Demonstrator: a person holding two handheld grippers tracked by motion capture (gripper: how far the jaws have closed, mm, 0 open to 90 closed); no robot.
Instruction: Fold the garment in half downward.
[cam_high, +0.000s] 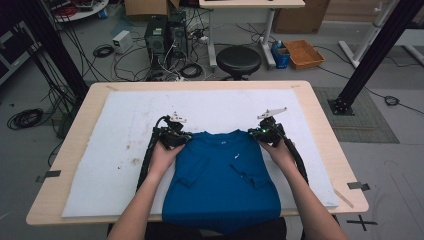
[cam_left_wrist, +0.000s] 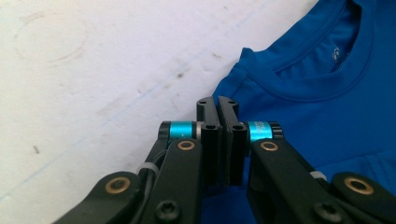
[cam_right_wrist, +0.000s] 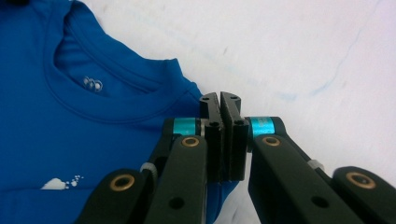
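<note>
A blue T-shirt (cam_high: 222, 175) lies flat on the white mat (cam_high: 120, 125), collar away from the person, with both sleeves folded in over its front. My left gripper (cam_high: 175, 134) sits at the shirt's left shoulder. In the left gripper view its jaws (cam_left_wrist: 218, 102) are shut at the shoulder edge of the shirt (cam_left_wrist: 327, 93), with blue cloth under and between them. My right gripper (cam_high: 267, 131) is at the other shoulder. Its jaws (cam_right_wrist: 220, 99) are likewise shut at the edge of the shirt (cam_right_wrist: 70, 107).
The mat covers most of a wooden table (cam_high: 325, 145), and the shirt's hem hangs over the near edge. Bare mat lies left, right and beyond the shirt. A black stool (cam_high: 238, 60), computers and cables stand on the floor behind the table.
</note>
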